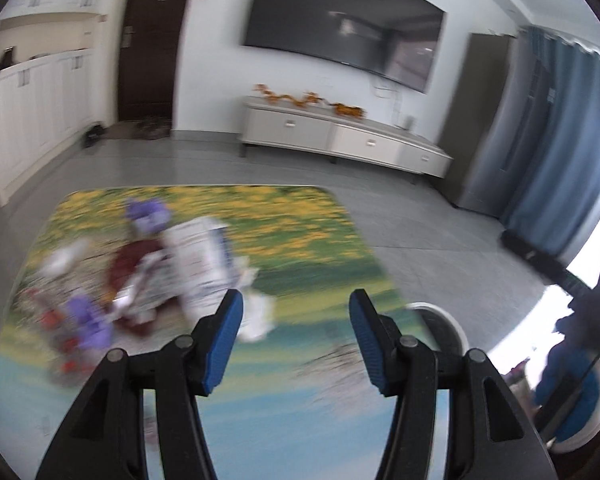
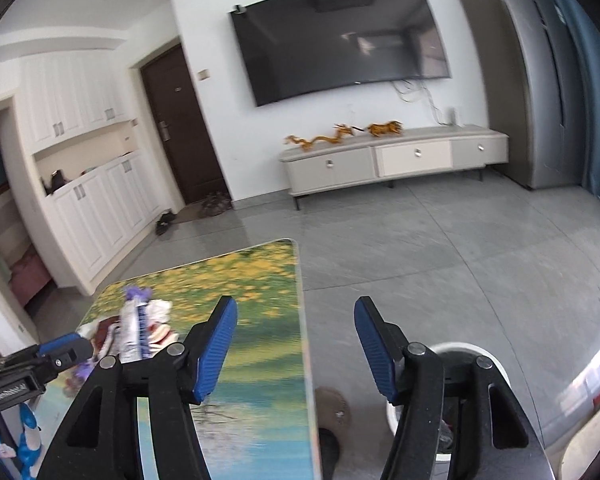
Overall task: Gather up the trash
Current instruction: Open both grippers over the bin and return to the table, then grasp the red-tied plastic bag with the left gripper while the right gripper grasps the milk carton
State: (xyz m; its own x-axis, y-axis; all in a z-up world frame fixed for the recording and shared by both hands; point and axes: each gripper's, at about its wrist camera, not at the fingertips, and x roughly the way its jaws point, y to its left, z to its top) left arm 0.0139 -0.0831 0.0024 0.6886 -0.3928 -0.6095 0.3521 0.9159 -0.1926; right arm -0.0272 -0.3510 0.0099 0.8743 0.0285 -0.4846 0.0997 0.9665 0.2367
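Observation:
A pile of trash lies on the left of a table (image 1: pixel 300 232) with a flower-field print: a white and blue carton (image 1: pixel 204 264), a dark red wrapper (image 1: pixel 128 268), purple wrappers (image 1: pixel 88 320) and a crumpled white tissue (image 1: pixel 256 316). My left gripper (image 1: pixel 296 320) is open and empty, just right of the pile. The view is blurred. The pile (image 2: pixel 140 324) also shows in the right wrist view. My right gripper (image 2: pixel 296 328) is open and empty, above the table's right edge (image 2: pixel 305 340). A white trash bin (image 2: pixel 455 360) stands on the floor below it.
The left gripper (image 2: pixel 60 350) shows at the left of the right wrist view. The bin's rim (image 1: pixel 439 320) shows off the table's right edge. A TV cabinet (image 2: pixel 391 160), a wall TV (image 2: pixel 339 40), a dark door (image 2: pixel 180 120) and white cupboards (image 2: pixel 88 208) line the walls across grey floor.

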